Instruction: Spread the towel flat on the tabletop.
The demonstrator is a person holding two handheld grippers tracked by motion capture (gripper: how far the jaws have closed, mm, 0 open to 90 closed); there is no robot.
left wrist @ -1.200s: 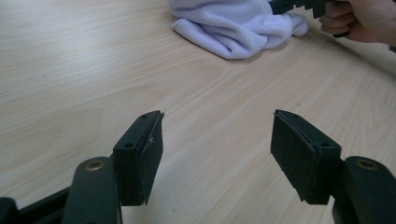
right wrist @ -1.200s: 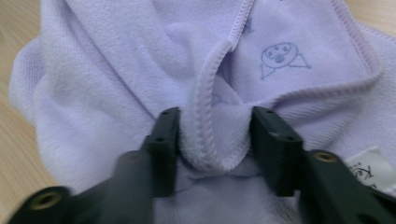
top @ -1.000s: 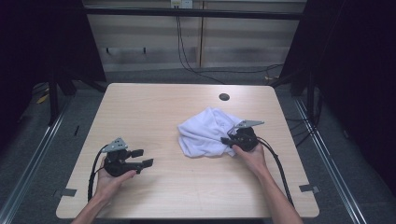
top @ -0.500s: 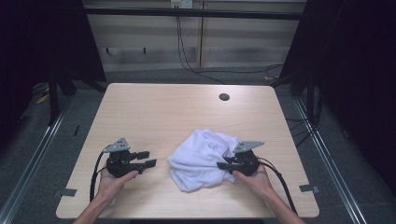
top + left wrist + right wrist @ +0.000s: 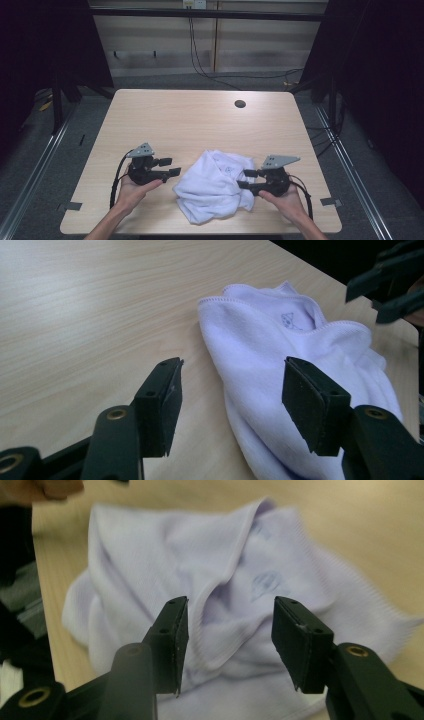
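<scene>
A crumpled white cloth (image 5: pixel 216 187) lies near the worktop's (image 5: pixel 190 120) front edge, between the two grippers. The left gripper (image 5: pixel 171 167) sits just beside it, jaws open. The right gripper (image 5: pixel 246 179) points at its other edge, jaws spread, holding nothing.

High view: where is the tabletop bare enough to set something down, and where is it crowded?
The far half of the table is bare, apart from the round hole near its far right edge. The near edge is crowded: white cloth bunched between the left gripper and the right gripper.
</scene>
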